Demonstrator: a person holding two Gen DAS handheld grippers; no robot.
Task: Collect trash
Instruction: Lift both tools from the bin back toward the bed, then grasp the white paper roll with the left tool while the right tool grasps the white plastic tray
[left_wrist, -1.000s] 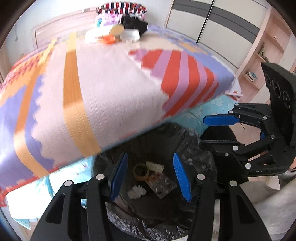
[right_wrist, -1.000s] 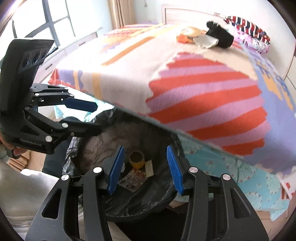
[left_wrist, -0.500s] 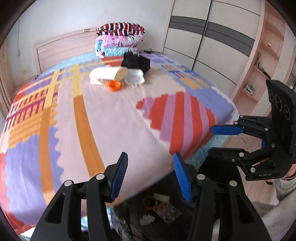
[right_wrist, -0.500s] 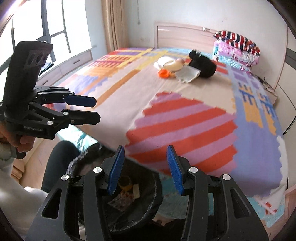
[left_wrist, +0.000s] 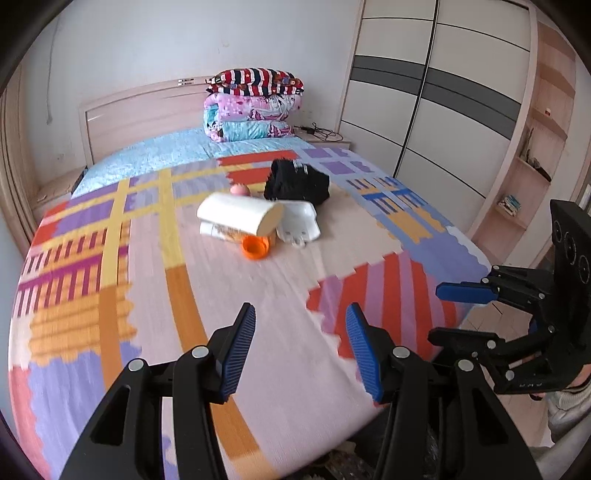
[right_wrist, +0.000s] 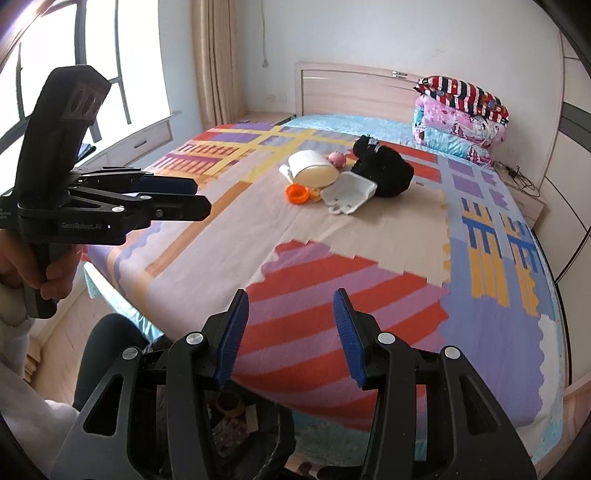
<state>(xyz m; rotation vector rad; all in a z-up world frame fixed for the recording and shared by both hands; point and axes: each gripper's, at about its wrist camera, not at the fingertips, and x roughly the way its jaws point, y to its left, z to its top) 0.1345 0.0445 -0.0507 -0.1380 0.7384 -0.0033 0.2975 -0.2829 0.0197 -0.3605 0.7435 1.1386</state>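
Both grippers, left (left_wrist: 300, 345) and right (right_wrist: 289, 338), over the near edge of the bed (left_wrist: 258, 295), fingers spread and empty, ready for a pick. Trash far up the bed: roll (left_wrist: 240, 214), orange cap (left_wrist: 255, 248), white tray (left_wrist: 299, 225), bunched beside a black garment (left_wrist: 297, 182). Bin bag (right_wrist: 236, 417) below the near edge, handy for drops.

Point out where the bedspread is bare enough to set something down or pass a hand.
Bare: the wide stretch from the red-striped patch at the foot up to the clutter, and the left side with the yellow stripes. Crowded: mid-bed, where the white roll, orange cap, white tray and black bundle huddle.
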